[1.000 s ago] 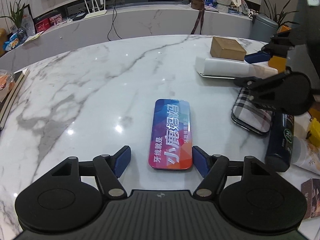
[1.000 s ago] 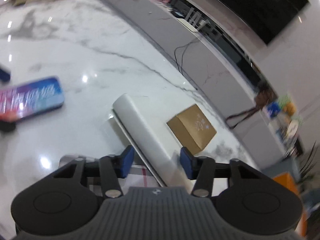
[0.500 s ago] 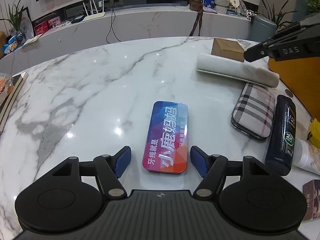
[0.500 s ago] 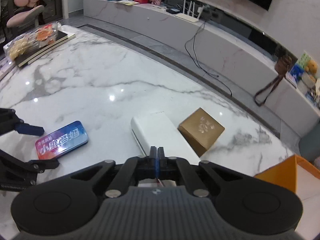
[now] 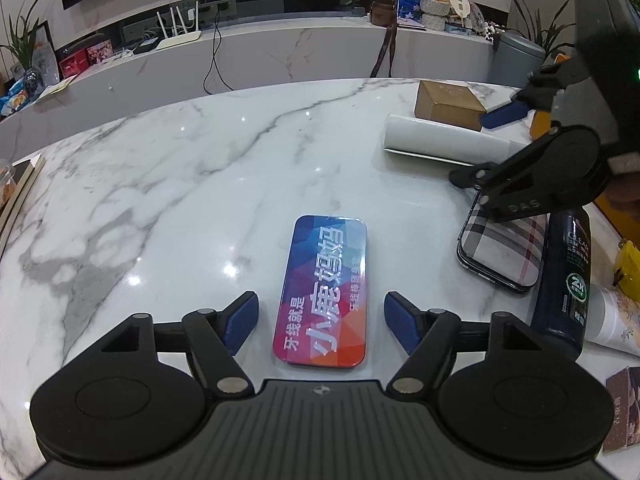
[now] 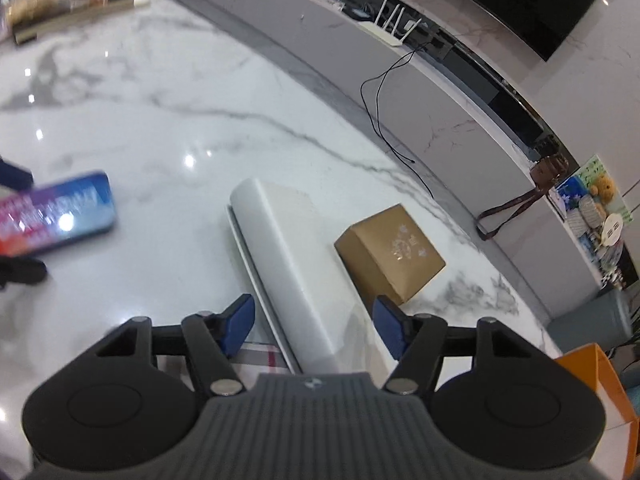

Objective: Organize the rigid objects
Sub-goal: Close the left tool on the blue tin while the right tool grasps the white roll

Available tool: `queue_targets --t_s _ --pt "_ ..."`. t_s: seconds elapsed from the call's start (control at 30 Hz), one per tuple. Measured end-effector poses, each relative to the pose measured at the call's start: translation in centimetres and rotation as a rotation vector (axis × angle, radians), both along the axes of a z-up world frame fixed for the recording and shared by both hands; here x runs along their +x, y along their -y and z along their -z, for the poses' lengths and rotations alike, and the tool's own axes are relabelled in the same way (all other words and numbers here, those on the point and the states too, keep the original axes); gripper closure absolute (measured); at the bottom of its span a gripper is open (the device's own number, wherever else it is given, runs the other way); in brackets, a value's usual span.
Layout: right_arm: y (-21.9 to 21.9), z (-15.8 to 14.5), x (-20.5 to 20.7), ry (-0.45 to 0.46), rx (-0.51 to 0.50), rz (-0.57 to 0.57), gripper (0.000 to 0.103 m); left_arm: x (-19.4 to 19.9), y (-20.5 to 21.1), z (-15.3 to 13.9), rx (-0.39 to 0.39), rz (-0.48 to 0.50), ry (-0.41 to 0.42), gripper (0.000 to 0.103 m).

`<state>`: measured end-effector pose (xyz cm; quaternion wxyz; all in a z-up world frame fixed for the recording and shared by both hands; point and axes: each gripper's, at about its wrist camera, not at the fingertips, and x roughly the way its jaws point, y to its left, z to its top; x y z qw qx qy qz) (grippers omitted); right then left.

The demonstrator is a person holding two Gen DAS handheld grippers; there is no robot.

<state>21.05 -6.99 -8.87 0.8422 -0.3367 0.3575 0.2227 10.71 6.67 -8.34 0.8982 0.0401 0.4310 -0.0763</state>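
White marble surface (image 5: 168,184) held everything loose. My left gripper (image 5: 320,322) was opening around the colourful flat tin (image 5: 324,292), my right gripper (image 6: 310,326) opening over the white roll (image 6: 280,256); nothing was sorted yet.

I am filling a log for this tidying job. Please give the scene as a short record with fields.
surface: marble table
left gripper: jaws opening, astride the colourful tin, not touching it
right gripper: jaws opening, astride the white long box, no contact visible
beside the white box: brown box
also there: plaid case, dark bottle
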Motion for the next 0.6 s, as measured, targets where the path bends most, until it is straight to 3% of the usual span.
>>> queue_targets --t_s 0.13,0.17,0.3,0.47,0.6 --pt "-0.4 0.3 0.2 0.05 -0.005 -0.007 0.04 0.3 0.2 0.1 -0.004 0.004 0.014 0.017" --pt "-0.4 0.4 0.3 0.043 0.006 -0.013 0.047 0.3 0.2 0.1 -0.008 0.014 0.018 0.019" --pt "-0.8 0.6 0.6 0.058 -0.014 -0.015 0.055 0.2 0.3 -0.1 -0.018 0.038 0.036 0.052" --pt "-0.8 0.6 0.1 0.075 -0.032 -0.034 0.062 0.1 0.0 0.0 -0.027 0.044 0.046 0.053" --pt "-0.2 -1.0 0.3 0.005 0.044 -0.008 0.071 -0.1 -0.1 -0.5 -0.038 0.04 0.052 0.053"
